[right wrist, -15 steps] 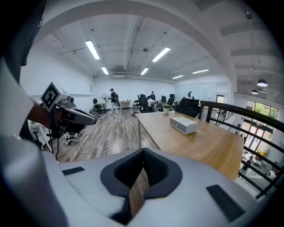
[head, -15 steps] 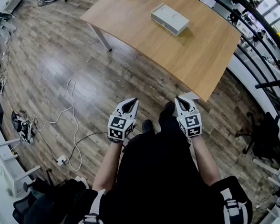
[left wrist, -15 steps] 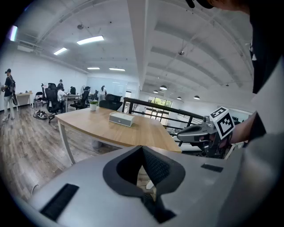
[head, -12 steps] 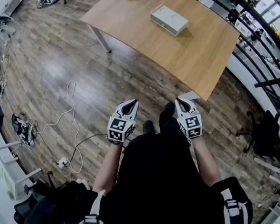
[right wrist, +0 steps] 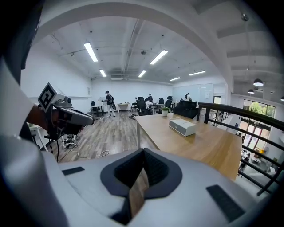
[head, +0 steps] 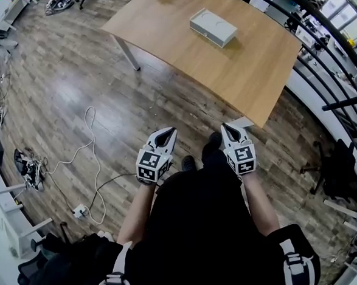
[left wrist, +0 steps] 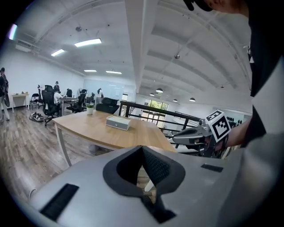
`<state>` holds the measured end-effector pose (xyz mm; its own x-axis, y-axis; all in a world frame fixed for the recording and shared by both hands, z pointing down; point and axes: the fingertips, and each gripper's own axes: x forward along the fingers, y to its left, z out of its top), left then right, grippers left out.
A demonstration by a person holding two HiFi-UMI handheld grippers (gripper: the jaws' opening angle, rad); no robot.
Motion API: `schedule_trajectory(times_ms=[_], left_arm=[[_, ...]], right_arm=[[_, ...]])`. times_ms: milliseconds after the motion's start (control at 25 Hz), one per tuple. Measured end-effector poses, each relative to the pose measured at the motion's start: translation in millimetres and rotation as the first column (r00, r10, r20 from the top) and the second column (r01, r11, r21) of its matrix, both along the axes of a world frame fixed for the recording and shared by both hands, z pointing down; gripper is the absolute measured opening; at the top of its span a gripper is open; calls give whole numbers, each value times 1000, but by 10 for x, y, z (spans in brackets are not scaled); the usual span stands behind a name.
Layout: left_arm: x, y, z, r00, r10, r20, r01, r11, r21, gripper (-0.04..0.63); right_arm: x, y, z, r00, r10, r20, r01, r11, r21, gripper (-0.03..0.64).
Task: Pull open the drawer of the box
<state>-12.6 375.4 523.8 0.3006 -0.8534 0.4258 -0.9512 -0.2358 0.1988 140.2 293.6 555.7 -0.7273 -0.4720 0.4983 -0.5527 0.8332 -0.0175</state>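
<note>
The left gripper (head: 169,132) has its jaws pressed together at the tips and holds nothing. It is held out in front of the person, above the wooden floor (head: 71,85). The right gripper (head: 225,127) also has its jaws closed tip to tip and is empty. In the head view it shows just beside the near corner of the table (head: 256,72). The two grippers sit side by side, apart, both pointing towards the table. The box (head: 213,27) lies on the far part of the tabletop, well apart from both sets of jaws and ahead of them. Neither gripper touches it.
</note>
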Motion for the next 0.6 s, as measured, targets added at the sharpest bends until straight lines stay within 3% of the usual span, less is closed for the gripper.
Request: schedule_trajectory(times_ms=[600], left_arm=[[-61,-633,-35,998,-60,8,60,998,-10,23]], right_arm=[[-6,-732,11,999,-50,2,50,999,-5,25]])
